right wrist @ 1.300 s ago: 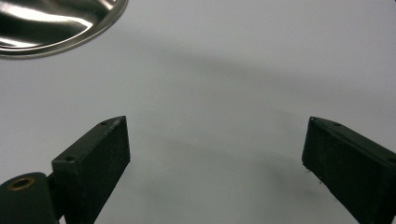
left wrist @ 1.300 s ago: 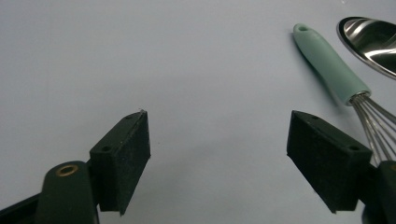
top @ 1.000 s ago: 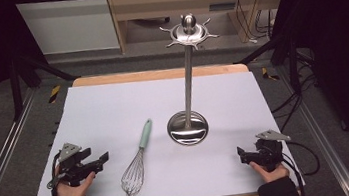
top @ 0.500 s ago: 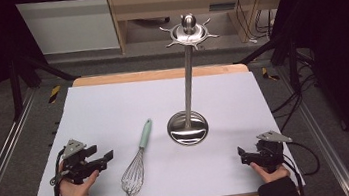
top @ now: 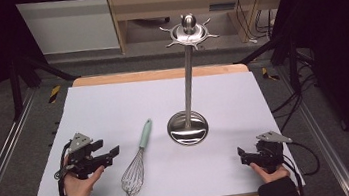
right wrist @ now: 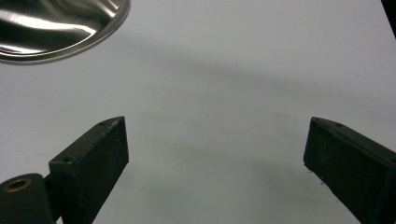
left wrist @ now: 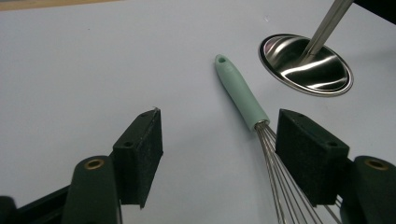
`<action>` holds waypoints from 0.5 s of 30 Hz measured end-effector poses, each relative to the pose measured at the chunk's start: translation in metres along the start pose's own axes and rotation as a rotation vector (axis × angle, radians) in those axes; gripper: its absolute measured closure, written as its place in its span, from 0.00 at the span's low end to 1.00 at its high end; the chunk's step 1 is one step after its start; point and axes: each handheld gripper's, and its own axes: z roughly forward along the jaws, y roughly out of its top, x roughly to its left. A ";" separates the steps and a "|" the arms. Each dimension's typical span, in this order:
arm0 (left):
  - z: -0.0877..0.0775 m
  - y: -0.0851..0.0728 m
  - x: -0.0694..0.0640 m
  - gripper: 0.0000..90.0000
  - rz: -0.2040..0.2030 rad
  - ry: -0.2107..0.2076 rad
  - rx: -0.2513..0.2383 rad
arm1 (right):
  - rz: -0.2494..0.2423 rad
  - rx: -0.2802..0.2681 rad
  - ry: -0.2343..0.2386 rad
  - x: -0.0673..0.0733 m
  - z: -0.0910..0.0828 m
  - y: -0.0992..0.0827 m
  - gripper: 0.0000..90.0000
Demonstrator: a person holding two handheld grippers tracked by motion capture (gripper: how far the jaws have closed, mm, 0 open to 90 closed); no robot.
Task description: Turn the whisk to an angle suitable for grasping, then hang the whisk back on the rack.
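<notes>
White table sheet (top: 113, 105) under everything, resting on a wood-edged table (top: 159, 73).

Landmark: the steel utensil stand (top: 187, 126) — round dish base on the sheet, thin upright post, spiked crown at the top.

Whisk (top: 136, 160) lies flat on the sheet just to my left of the stand's base, not touching it. Mint-green handle (left wrist: 240, 93) points toward the far edge, its tip level with the base; the wire balloon points back toward me, on the near side of the stand.

My left gripper (top: 110, 154) sits left of the whisk and farther from the stand, lifted off the sheet as far as I can judge from above. Its jaws have just been closing a little, yet they stand well apart with nothing clamped. In the left gripper view the handle's lower end and the first wires lie between the pads (left wrist: 140, 156) — beyond and below them, untouched.

My right gripper (top: 242, 155) is on the stand's other side, nearer my edge, well apart from the base. Jaws spread wide over bare sheet; the base's rim (right wrist: 60, 28) shows ahead and to one side.
</notes>
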 end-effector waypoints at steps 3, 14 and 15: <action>-0.001 0.006 -0.004 0.35 0.007 -0.010 -0.010 | 0.004 -0.002 0.002 0.000 -0.001 0.000 0.08; 0.009 0.026 -0.016 0.35 0.029 -0.039 -0.014 | 0.001 -0.008 0.002 0.000 -0.002 0.000 0.08; 0.010 0.028 -0.017 0.36 0.031 -0.043 -0.014 | 0.004 -0.008 0.002 0.000 -0.002 0.000 0.08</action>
